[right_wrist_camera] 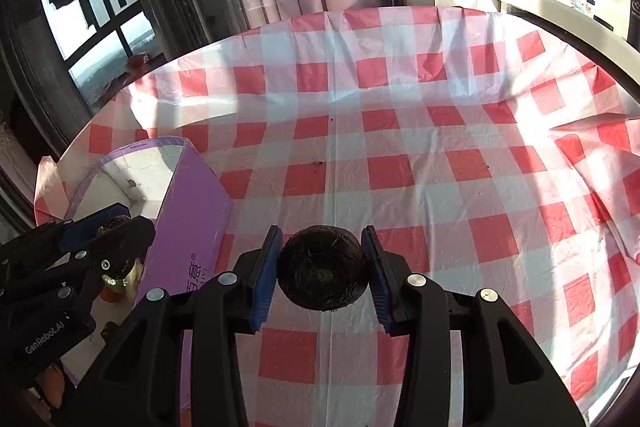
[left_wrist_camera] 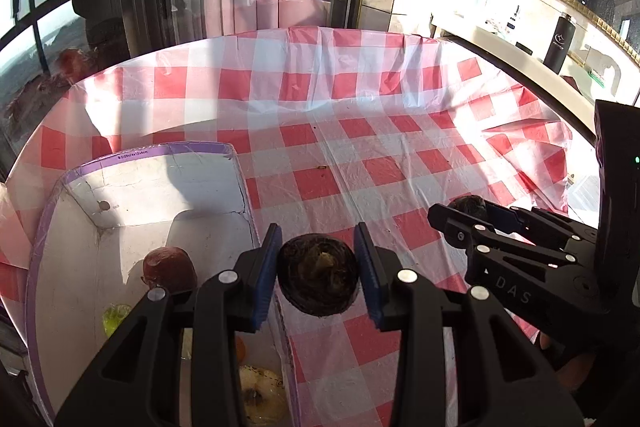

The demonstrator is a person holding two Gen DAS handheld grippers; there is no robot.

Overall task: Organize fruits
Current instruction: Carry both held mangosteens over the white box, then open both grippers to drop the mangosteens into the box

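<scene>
My left gripper [left_wrist_camera: 318, 273] is shut on a dark round fruit [left_wrist_camera: 318, 275] and holds it above the right wall of the white box [left_wrist_camera: 160, 183] with purple edges. In the box lie a red fruit [left_wrist_camera: 170, 269], a green one [left_wrist_camera: 114, 319], an orange one [left_wrist_camera: 241, 351] and a pale yellow one [left_wrist_camera: 262, 391]. My right gripper [right_wrist_camera: 322, 271] is shut on a second dark round fruit [right_wrist_camera: 322, 269] above the checked cloth. It also shows in the left wrist view [left_wrist_camera: 464, 213], to the right of the left gripper. The left gripper shows in the right wrist view [right_wrist_camera: 106, 227], over the box [right_wrist_camera: 188, 195].
The table is covered by a red and white checked plastic cloth [left_wrist_camera: 360, 155]. Windows and a curtain stand behind the far edge. A counter with a black bottle [left_wrist_camera: 560, 43] is at the back right.
</scene>
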